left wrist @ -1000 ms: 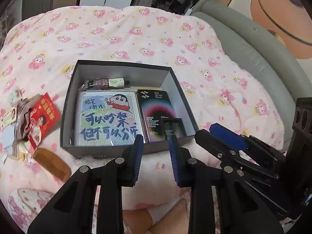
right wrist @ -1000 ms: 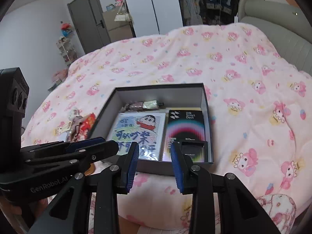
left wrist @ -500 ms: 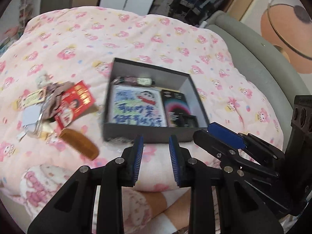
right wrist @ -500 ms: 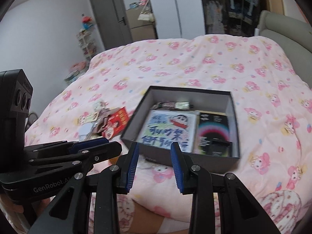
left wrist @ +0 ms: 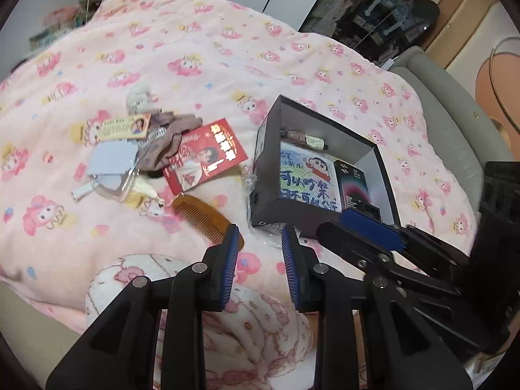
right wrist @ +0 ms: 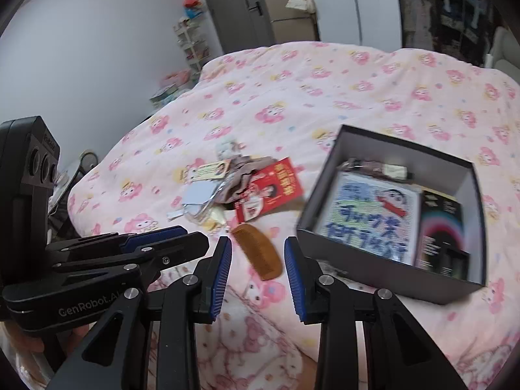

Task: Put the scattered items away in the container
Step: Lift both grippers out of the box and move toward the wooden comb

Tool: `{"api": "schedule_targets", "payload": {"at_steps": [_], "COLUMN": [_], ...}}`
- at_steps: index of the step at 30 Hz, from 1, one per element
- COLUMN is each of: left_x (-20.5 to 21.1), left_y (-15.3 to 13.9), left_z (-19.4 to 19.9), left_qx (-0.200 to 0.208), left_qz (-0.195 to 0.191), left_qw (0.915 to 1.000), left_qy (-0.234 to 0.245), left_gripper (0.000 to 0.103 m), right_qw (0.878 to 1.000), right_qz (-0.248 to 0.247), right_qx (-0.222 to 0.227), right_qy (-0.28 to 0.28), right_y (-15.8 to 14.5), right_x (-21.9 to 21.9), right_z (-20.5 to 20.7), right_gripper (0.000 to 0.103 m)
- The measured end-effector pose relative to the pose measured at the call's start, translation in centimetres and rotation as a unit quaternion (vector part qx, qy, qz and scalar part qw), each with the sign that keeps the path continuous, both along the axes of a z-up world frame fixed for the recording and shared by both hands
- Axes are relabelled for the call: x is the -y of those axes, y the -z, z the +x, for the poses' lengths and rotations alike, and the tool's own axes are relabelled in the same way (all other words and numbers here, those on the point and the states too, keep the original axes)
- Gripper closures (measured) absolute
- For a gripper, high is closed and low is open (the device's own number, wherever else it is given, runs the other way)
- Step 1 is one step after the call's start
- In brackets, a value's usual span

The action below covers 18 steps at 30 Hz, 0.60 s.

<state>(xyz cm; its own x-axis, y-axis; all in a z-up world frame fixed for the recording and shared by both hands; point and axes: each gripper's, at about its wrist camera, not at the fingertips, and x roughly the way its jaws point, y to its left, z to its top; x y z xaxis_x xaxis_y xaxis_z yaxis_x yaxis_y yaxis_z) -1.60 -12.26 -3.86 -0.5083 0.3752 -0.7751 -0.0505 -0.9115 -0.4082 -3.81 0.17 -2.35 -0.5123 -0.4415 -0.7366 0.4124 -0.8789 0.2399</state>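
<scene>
Box [left wrist: 260,175], dark grey and lidless, sat on the pink bed [left wrist: 227,65] with a cartoon picture [left wrist: 305,178], a black packet [left wrist: 354,185] and a small bottle [left wrist: 305,138] inside. Left of the box lay the scattered pile: a red card [left wrist: 208,159], a brownish cloth [left wrist: 169,139], a grey-blue card [left wrist: 110,159], a yellow-green tag [left wrist: 125,126] and a pale fluffy thing [left wrist: 138,99] on the far side. Nearer than the pile, near the box's near-left corner, lay an amber comb [left wrist: 201,217]. Crinkled clear plastic [left wrist: 250,182] touched the box's left wall.

Left claw [left wrist: 258,253] hung above the bed just off the box's near-left corner, its jaws opening a little with nothing between them; the comb's end showed behind its left finger. Right claw [right wrist: 258,265] hung close beside it, jaws slightly apart and empty, with the comb [right wrist: 256,252] seen through the gap and the box [right wrist: 390,273] off to its right
</scene>
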Motion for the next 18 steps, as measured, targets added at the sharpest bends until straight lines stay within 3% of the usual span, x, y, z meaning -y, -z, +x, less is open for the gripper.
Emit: {"api": "schedule_targets", "payload": {"at_steps": [2,8,10,12,14,18], "left_x": [1.2,3.2,3.3,2.6,2.3,2.3], "left_y": [1.6,5.2,6.2,7.4,8.2,10.3], "left_z": [-0.5,-4.3,-5.9,-7.6,-8.9,-11.2], "left_qx": [0.020,0.060,0.073,0.083,0.096,0.138], "left_qz": [0.015,-0.003,-0.012,-0.051,-0.070,-0.038], "left_qw": [0.9996,0.9976,0.9968,0.9952,0.9929,0.9897], "left_qy": [-0.015,-0.034,-0.029,-0.012,-0.009,-0.005], "left_gripper": [0.074,0.073,0.066,0.053,0.052,0.051], "right_qw": [1.000,0.995,0.993,0.991,0.989,0.986], "right_qz": [0.009,-0.001,0.004,0.008,0.012,0.021], "right_qx": [0.025,0.096,0.110,0.126,0.141,0.162], "right_qy": [0.003,0.033,0.034,0.037,0.036,0.031], "right_y": [1.6,5.7,6.8,8.0,9.0,10.8], "right_x": [0.3,-0.9,-0.8,-0.7,-0.5,0.1], "right_z": [-1.3,-3.8,-4.3,-4.7,-5.1,-5.8], "right_gripper": [0.073,0.073,0.073,0.073,0.073,0.073]}}
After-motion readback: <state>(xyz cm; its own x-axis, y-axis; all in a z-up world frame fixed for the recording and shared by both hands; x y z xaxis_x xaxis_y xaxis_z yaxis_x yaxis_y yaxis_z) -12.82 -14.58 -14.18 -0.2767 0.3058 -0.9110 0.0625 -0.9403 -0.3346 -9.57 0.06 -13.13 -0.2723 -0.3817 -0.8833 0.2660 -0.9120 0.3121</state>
